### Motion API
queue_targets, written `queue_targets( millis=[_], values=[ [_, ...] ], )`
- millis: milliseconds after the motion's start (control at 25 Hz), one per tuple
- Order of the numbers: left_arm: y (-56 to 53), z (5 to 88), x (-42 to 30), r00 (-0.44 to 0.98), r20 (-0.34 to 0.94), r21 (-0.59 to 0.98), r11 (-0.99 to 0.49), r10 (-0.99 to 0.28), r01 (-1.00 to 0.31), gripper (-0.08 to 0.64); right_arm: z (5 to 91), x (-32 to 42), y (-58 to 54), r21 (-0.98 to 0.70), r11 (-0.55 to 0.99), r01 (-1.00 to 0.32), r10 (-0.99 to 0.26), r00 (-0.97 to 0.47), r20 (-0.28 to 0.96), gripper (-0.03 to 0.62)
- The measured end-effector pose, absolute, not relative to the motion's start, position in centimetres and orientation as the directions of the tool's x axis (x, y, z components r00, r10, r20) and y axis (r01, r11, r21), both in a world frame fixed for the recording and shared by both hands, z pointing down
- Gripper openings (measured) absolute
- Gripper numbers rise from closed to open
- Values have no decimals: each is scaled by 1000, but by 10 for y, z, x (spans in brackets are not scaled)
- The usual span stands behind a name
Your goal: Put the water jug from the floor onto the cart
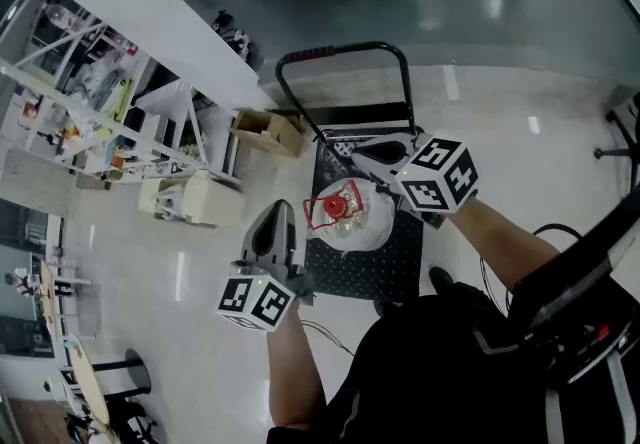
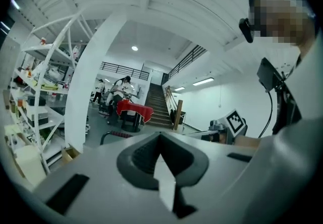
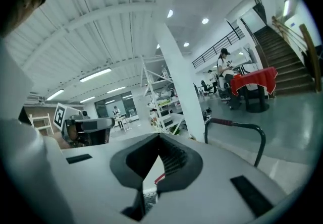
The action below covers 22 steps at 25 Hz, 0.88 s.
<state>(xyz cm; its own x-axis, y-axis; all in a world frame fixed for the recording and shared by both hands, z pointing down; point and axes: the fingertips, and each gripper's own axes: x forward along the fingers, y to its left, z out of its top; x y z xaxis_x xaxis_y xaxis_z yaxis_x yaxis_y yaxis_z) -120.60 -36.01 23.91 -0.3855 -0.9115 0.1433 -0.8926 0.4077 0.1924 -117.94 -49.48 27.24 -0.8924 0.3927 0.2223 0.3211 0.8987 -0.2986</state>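
On the cart (image 1: 400, 262), water jug (image 1: 360, 219) is sitting, task looking done; my left tongs (image 2: 160, 137) and right tongs (image 3: 158, 140) are hovering closed, empty.

The right claw (image 1: 352, 148) covers one edge of the water jug (image 1: 352, 222) and perhaps some cart (image 1: 365, 267).

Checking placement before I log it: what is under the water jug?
The cart's black patterned deck shows around the water jug. The patch directly beneath is covered by the jug itself, so its footing cannot be seen.
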Motion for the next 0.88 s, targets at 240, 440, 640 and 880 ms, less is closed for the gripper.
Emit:
queue_targets(
  millis=[240,440,640,880],
  values=[
    [-393,224,-1163,-377,153,150,398,-914,-905,0,259,-1144,-524,-246,920,305,361,-904,228,3],
    [-394,225,-1117,-334,141,130,352,-932,-927,0,256,-1099,-516,-251,925,286,338,-921,196,3],
    [-364,235,-1070,-274,122,130,289,-954,-948,0,255,-1042,-486,-202,955,216,254,-949,187,3],
    [-312,256,-999,-179,107,120,191,-978,-974,0,270,-953,-451,-225,974,30,78,-974,212,3]
  ],
)
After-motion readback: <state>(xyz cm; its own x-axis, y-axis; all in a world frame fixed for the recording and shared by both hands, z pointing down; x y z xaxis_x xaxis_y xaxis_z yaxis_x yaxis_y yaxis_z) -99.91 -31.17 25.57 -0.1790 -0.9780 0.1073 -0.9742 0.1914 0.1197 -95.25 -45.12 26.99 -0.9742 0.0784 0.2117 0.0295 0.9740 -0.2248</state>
